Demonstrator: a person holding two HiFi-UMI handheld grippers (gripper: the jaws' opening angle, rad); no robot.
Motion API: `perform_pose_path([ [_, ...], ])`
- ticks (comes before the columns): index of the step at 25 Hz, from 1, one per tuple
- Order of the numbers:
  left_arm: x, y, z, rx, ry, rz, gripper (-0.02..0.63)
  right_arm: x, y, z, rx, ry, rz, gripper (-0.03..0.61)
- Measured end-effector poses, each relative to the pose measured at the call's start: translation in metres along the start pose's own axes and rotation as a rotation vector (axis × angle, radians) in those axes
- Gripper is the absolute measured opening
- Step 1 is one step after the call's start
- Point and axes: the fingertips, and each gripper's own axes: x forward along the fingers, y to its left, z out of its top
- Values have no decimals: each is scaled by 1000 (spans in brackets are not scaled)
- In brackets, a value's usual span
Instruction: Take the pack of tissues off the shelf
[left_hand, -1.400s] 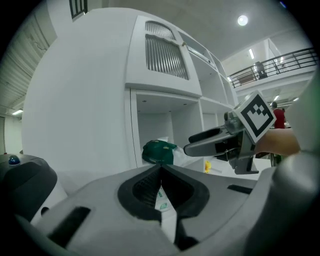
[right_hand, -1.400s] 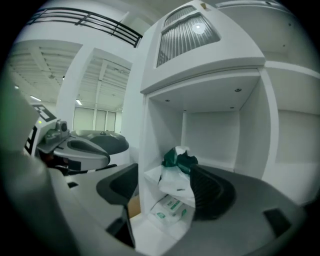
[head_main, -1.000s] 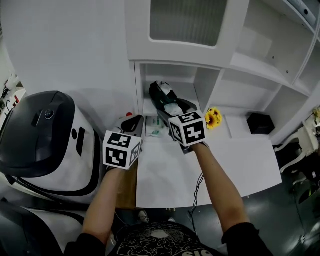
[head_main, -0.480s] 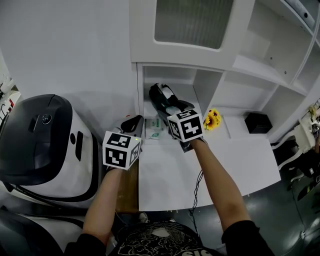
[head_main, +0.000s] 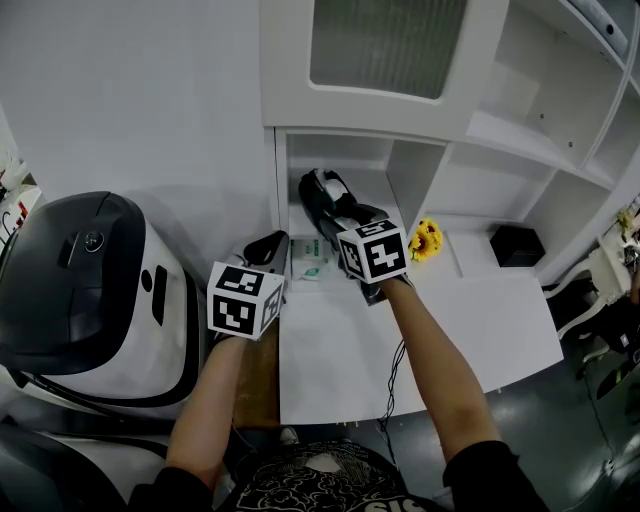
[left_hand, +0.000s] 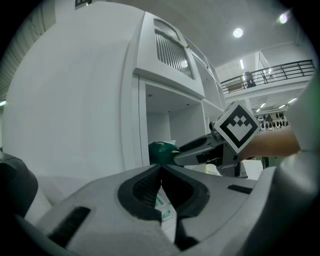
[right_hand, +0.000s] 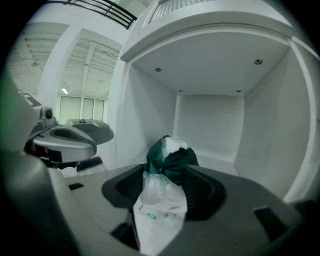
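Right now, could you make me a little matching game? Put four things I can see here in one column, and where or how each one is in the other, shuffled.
Things:
1. pack of tissues
2. yellow flowers
3. black box
4. left gripper

Places or states:
A. jaws together, nothing in them
B. far right on the white desk
C. between the jaws of the right gripper, inside the open shelf compartment
D. on the desk, at the foot of the shelf divider

Pairs: 1-C, 2-D, 3-B, 4-A. The right gripper's jaws are closing around the pack.
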Motion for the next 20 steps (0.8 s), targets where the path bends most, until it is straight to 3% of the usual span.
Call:
perform_pose_path([
  [13, -2, 3, -2, -5, 1, 7, 9, 3, 3, -2, -21, 22, 16, 152],
  [20, -4, 1, 0, -1, 0, -1, 9, 1, 8, 0, -13, 8, 29, 35],
])
